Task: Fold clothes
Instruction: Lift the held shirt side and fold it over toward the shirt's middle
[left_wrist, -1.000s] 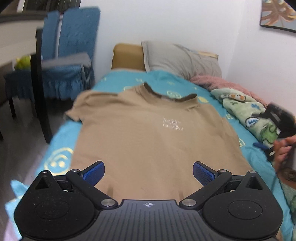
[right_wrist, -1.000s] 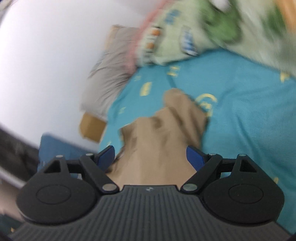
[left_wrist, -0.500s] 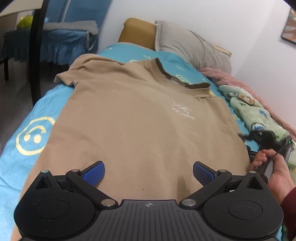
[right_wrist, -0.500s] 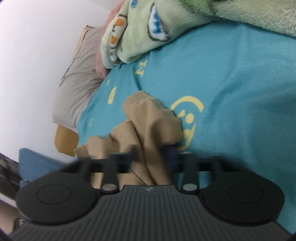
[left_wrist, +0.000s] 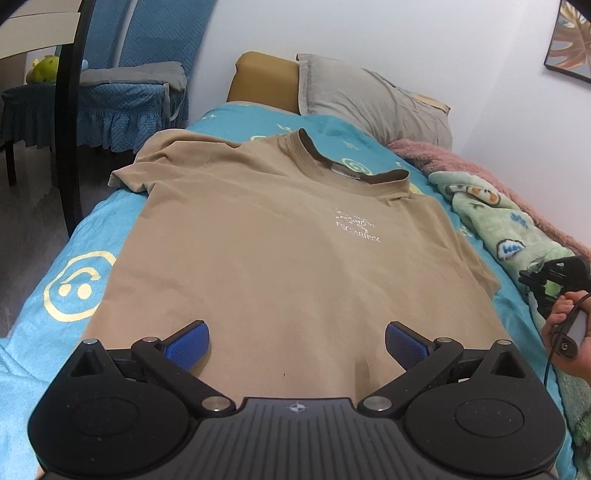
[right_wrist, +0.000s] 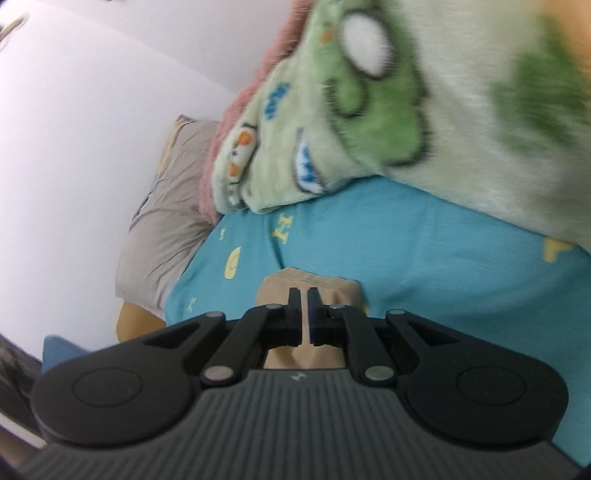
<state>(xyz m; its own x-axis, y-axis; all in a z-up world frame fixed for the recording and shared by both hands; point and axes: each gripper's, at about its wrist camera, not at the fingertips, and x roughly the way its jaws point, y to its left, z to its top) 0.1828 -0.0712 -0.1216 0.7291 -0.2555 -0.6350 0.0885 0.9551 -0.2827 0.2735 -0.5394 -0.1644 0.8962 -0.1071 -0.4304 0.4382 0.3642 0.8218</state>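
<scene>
Right gripper (right_wrist: 305, 295) pinched on the shirt's sleeve; left gripper (left_wrist: 297, 341) wide open over the hem.

I see the tan shirt (left_wrist: 280, 251) spread flat, front up, on the blue sheet (left_wrist: 55, 266), collar toward the grey pillow (left_wrist: 369, 99). My left jaws stand far apart just above the lower part of the shirt, holding nothing. On the right, my jaws are drawn nearly together with a fold of sleeve (right_wrist: 284, 286) between them; cloth shows in front of and behind the fingers. The green blanket (right_wrist: 406, 110) lies just beyond that sleeve. In the left view, a hand (left_wrist: 565, 332) grips the right tool at the bed's far side.
</scene>
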